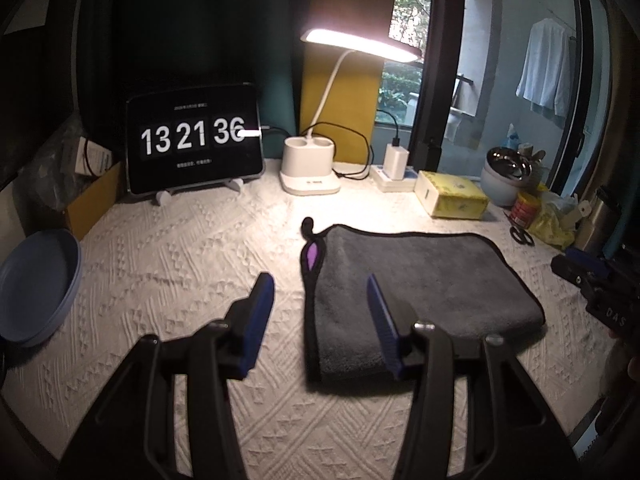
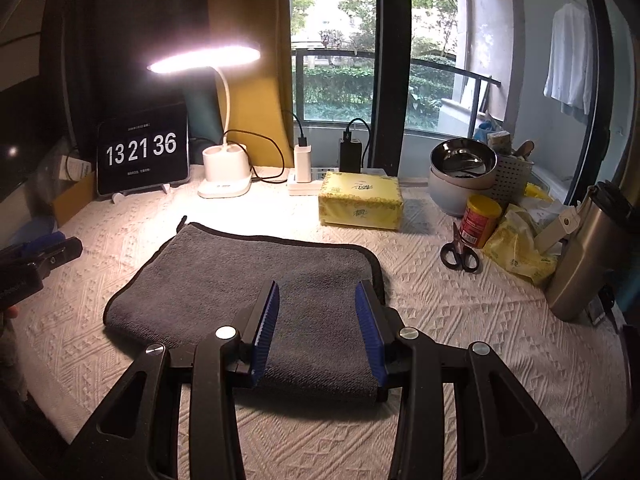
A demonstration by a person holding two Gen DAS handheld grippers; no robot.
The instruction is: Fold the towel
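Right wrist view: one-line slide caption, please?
Open right tool poised above the folded grey towel on a white textured cloth.

Dark grey towel (image 2: 244, 284) with black edging and a purple tag (image 1: 311, 255); cream tabletop (image 2: 460, 320) cloth with raised diamond pattern; blue-padded black claws; yellow tissue pack (image 2: 360, 204).

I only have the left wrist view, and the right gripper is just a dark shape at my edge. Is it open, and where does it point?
Observer: The right gripper is open with nothing between its pads; its fingers frame the near right part of the towel.
Operator: What's behind the window post, past the white charger?
Observer: A black adapter stands plugged in beside the white charger, with a cable rising from its top.
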